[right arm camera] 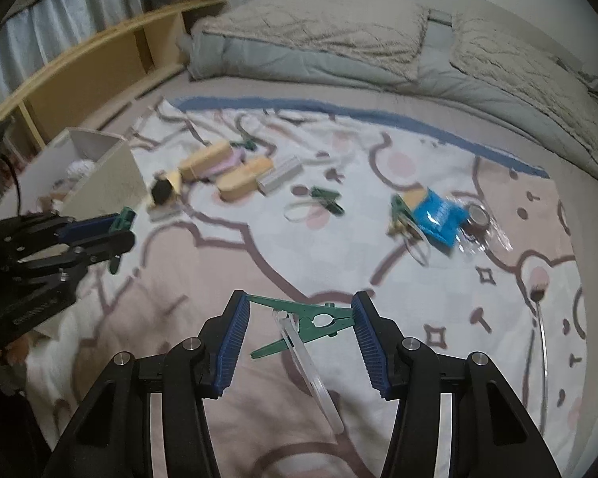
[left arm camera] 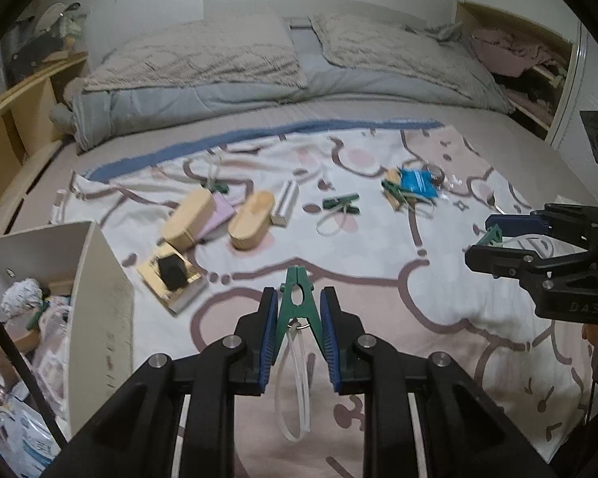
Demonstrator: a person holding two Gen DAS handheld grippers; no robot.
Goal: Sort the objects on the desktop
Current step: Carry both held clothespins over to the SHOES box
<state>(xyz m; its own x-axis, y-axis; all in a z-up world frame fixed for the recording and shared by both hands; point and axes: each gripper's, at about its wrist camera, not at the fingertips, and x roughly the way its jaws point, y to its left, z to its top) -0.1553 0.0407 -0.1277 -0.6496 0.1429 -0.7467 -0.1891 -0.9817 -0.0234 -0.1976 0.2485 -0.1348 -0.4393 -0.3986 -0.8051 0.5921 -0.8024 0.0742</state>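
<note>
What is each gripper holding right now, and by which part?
The left gripper pinches a green clip across its two handle arms. The right gripper clamps another green clip lengthwise, end to end.

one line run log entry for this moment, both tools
left tool: shut on green clip | right tool: shut on green clip, held lengthwise | both above blanket | box: at left

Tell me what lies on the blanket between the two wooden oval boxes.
A lilac pad lies between the wooden oval boxes, partly under the left one; the left wrist view shows it best.
</note>
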